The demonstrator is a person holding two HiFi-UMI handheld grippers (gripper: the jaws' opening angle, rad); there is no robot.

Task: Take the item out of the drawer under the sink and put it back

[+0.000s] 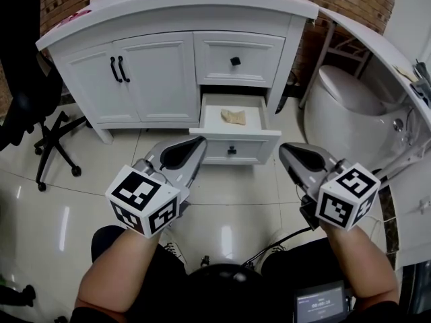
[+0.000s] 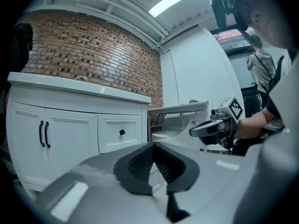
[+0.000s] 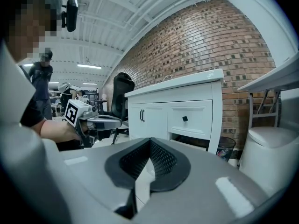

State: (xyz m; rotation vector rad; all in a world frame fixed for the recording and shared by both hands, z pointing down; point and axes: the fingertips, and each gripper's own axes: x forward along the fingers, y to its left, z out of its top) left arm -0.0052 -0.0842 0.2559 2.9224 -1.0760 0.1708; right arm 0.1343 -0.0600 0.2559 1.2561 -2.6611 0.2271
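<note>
The lower drawer [image 1: 234,138] of the white sink cabinet [image 1: 180,12] stands pulled open. A crumpled beige item [image 1: 234,117] lies inside it, untouched. My left gripper [image 1: 195,147] hovers over the floor just left of the drawer front, shut and empty. On the other side my right gripper [image 1: 288,153] hangs just right of the drawer, also shut with nothing held. In the left gripper view the shut jaws of the left gripper [image 2: 153,146] face the closed upper drawer [image 2: 121,132], with the right gripper [image 2: 205,128] off to the side. The right gripper view shows the right gripper [image 3: 149,141] and the left gripper [image 3: 106,122].
A black office chair [image 1: 27,79] stands left of the cabinet. A white toilet [image 1: 350,96] and a curved white counter [image 1: 377,42] are on the right. A small bin [image 3: 227,149] sits beside the cabinet. The floor is glossy tile [image 1: 229,200].
</note>
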